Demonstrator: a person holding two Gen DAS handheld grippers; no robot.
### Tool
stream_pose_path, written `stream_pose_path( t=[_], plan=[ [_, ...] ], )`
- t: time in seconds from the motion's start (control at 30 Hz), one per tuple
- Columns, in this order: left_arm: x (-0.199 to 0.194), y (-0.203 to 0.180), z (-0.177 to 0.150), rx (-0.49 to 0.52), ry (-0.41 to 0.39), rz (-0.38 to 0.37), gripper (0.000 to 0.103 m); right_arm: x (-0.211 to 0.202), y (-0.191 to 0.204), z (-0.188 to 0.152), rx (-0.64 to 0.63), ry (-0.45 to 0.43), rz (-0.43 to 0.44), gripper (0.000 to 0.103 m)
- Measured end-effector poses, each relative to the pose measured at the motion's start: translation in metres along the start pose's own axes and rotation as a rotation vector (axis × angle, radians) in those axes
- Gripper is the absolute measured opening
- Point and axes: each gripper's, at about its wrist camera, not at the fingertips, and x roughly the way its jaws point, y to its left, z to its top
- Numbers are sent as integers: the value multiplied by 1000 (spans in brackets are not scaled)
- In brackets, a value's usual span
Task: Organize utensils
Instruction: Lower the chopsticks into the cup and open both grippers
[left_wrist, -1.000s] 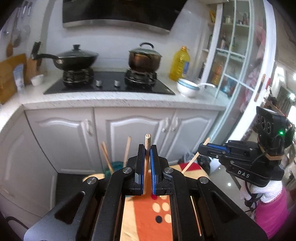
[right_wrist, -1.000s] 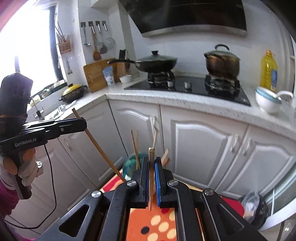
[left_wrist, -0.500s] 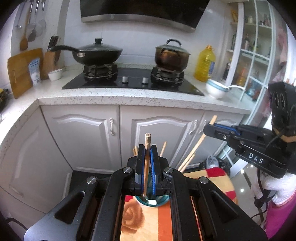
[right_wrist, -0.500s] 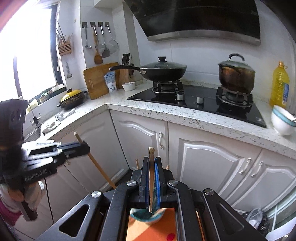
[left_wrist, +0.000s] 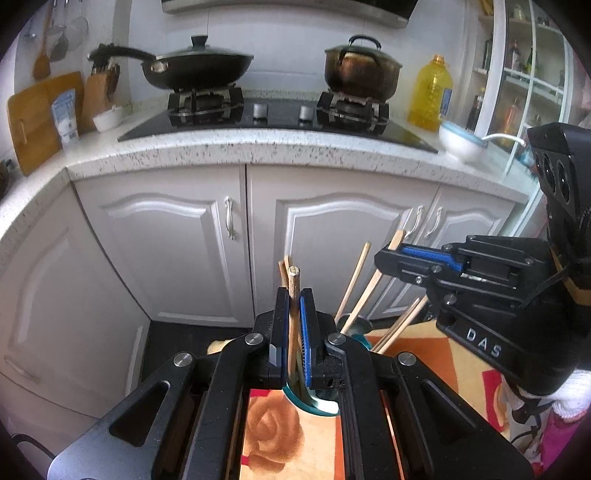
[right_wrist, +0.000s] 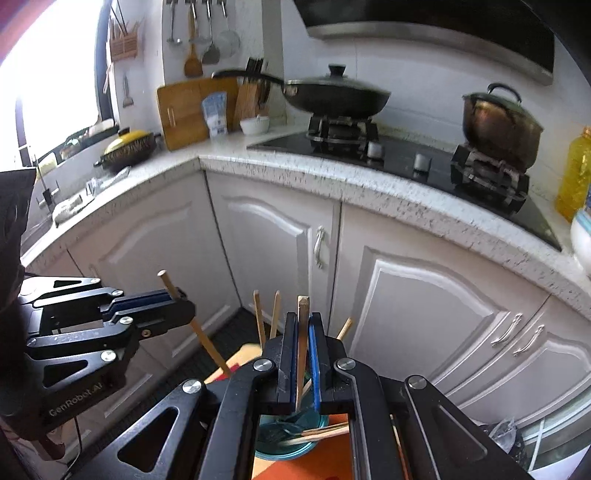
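Wooden chopstick (left_wrist: 294, 291) clamped in left claw (left_wrist: 294, 295)

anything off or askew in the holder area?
Nothing spilled or damaged. The chopsticks in the teal cup splay at different angles rather than bundled; each gripper, left and right, clamps one chopstick.

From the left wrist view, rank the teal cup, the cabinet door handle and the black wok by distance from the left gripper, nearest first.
1. Teal cup, directly below the left gripper, which grips a chopstick.
2. Cabinet door handle, beyond it, slightly left.
3. Black wok, up on the stove's left burner.
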Motion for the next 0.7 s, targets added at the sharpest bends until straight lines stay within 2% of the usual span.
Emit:
stream_pose_path(
  t=[0.3,0.43,0.57,0.6,0.63,0.7],
  plan=[
    [28,-1,-14,-29,50,5,4,37,-3,-22,14,101,26,5],
    [36,0,-17,-49,64,8,4,45,-18,-29,92,126,65,5],
    [38,3,-17,-84,73,6,4,42,-27,-29,122,130,63,6],
    [39,3,-17,-89,76,7,5,40,-27,-29,115,130,56,10],
    [40,3,-18,-91,81,11,5,38,-27,-30,111,128,48,20],
    [42,3,-19,-91,89,13,7,32,-28,-30,119,115,47,33]
  ],
)
